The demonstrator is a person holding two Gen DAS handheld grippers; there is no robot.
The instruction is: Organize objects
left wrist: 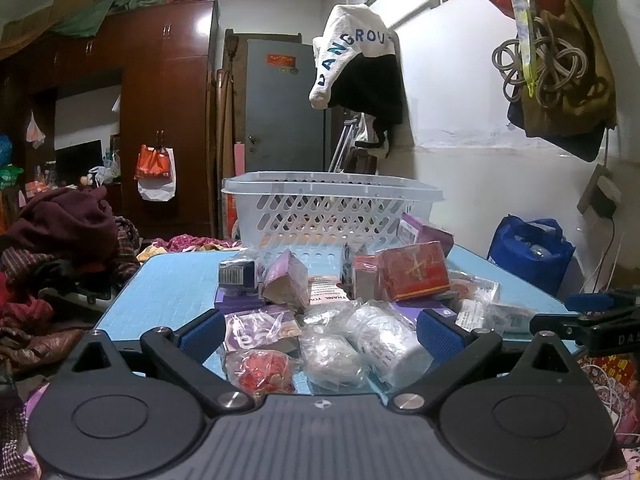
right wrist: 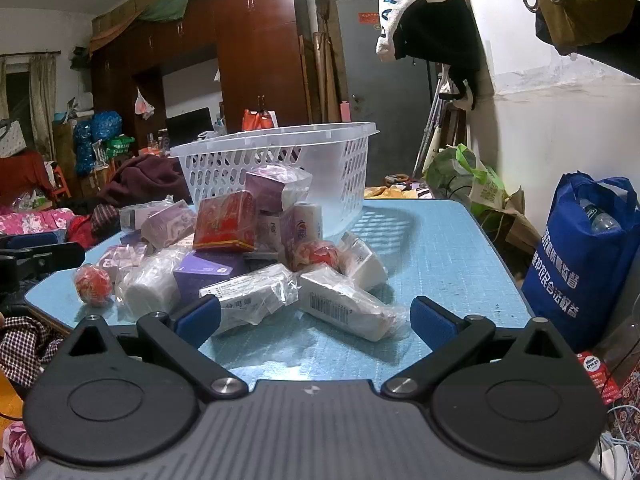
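Note:
A pile of small boxes and plastic-wrapped packets lies on a light blue table (left wrist: 176, 280) in front of a white slotted basket (left wrist: 332, 208). The pile includes a red box (left wrist: 416, 276), a purple box (left wrist: 288, 284) and a wrapped red ball (left wrist: 258, 372). My left gripper (left wrist: 318, 338) is open and empty at the near table edge, with wrapped packets between its fingers. In the right wrist view the basket (right wrist: 280, 168) stands behind the pile, with the red box (right wrist: 226, 220) on top. My right gripper (right wrist: 316, 320) is open and empty, just short of a white barcoded packet (right wrist: 344, 308).
A blue shopping bag (right wrist: 580, 264) stands right of the table. Heaps of clothes (left wrist: 60, 240) lie to the left. A brown wardrobe (left wrist: 168, 100) and a grey door (left wrist: 280, 108) are behind. The right gripper (left wrist: 600, 320) shows at the right edge of the left wrist view.

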